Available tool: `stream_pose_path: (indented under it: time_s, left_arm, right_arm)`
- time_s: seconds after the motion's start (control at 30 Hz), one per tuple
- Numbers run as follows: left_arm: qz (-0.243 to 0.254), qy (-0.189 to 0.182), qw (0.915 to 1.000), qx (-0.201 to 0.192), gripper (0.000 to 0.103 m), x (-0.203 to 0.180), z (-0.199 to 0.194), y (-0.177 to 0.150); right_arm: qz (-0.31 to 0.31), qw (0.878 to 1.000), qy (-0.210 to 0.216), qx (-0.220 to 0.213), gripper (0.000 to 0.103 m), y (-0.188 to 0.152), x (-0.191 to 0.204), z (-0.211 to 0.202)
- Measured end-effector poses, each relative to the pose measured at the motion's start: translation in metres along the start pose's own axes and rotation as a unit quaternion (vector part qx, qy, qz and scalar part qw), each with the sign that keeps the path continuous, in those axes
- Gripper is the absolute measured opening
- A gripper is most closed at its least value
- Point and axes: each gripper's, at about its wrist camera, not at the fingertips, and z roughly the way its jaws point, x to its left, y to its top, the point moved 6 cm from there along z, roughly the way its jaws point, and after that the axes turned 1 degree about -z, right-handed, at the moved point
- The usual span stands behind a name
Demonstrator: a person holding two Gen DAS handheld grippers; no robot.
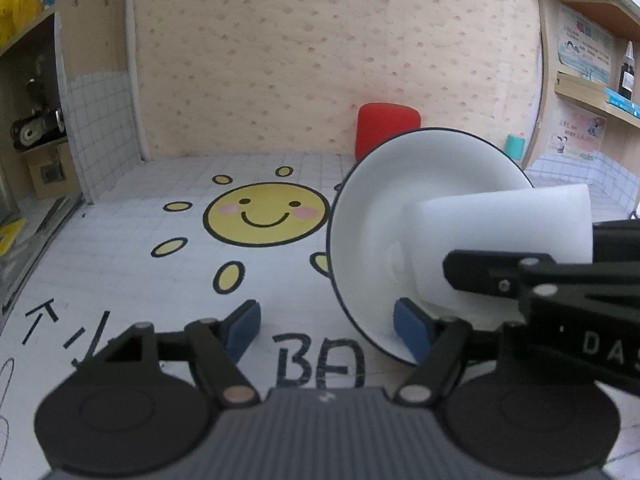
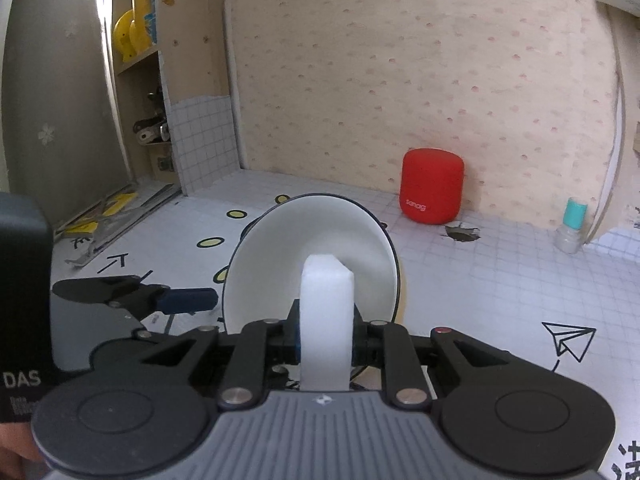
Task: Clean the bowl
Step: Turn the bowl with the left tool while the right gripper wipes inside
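A white bowl with a dark rim (image 1: 372, 216) stands tipped on its side on the table, its opening facing me. My left gripper (image 1: 328, 330) is open around the bowl's lower rim: one blue pad (image 1: 412, 332) sits inside the bowl, and the other pad (image 1: 244, 328) stands off from its outer wall. My right gripper (image 2: 326, 336) is shut on a white sponge block (image 2: 326, 304), whose far end reaches into the bowl (image 2: 280, 252). The same sponge (image 1: 500, 232) comes in from the right in the left wrist view, between black fingers (image 1: 492, 276).
A red speaker (image 2: 432, 190) stands against the back wall, with a torn hole (image 2: 462, 233) in the table cover in front of it. A teal-capped bottle (image 2: 572, 224) is at the right. A smiling sun drawing (image 1: 266, 212) lies left of the bowl. Shelves (image 2: 136, 56) rise at the left.
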Motion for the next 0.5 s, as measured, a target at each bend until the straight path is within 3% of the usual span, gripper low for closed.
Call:
stream_pose_path:
  time_s: [0.2,0.5]
  left_arm:
    - [0.008,-0.003,1.0,-0.003,0.072,-0.008,-0.002,-0.004]
    - [0.001,-0.002,1.0,-0.005,0.072,-0.006,-0.005,-0.007]
  right_arm:
    - [0.001,1.0,-0.018,-0.013,0.018,0.004,-0.004,-0.002]
    - [-0.007,1.0,0.024,0.005,0.018,0.008,0.014,0.008]
